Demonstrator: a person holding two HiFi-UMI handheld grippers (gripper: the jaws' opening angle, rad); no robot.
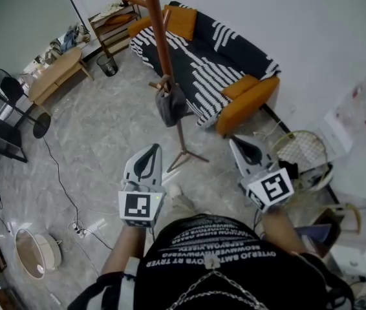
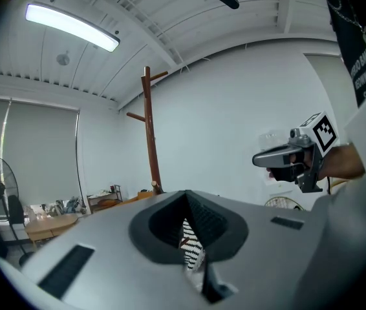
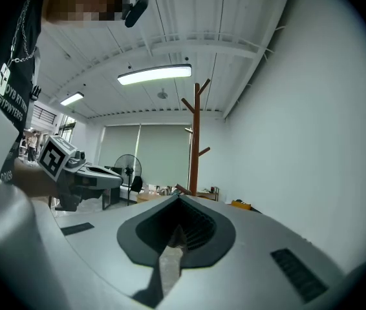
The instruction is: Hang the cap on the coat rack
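Note:
A brown wooden coat rack [image 1: 159, 37] stands on the marble floor in front of me. A dark grey cap [image 1: 170, 105] hangs from one of its low pegs. My left gripper [image 1: 145, 148] is held low, short of the rack's feet, jaws shut with nothing between them. My right gripper [image 1: 238, 141] is level with it to the right, also shut and empty. The left gripper view looks over the closed left gripper [image 2: 193, 250] at the coat rack [image 2: 149, 134] and the right gripper [image 2: 260, 160]. Past the right gripper [image 3: 170, 250], its own view shows the coat rack [image 3: 195, 141] and the left gripper [image 3: 115, 181].
A black-and-white striped sofa [image 1: 215, 63] with orange cushions stands behind the rack. The rack's tripod feet [image 1: 183, 154] spread just beyond my grippers. A wooden bench [image 1: 57, 73], a small bin [image 1: 107, 64] and a fan [image 1: 15, 99] are at the left. A cable and power strip [image 1: 79, 228] lie on the floor.

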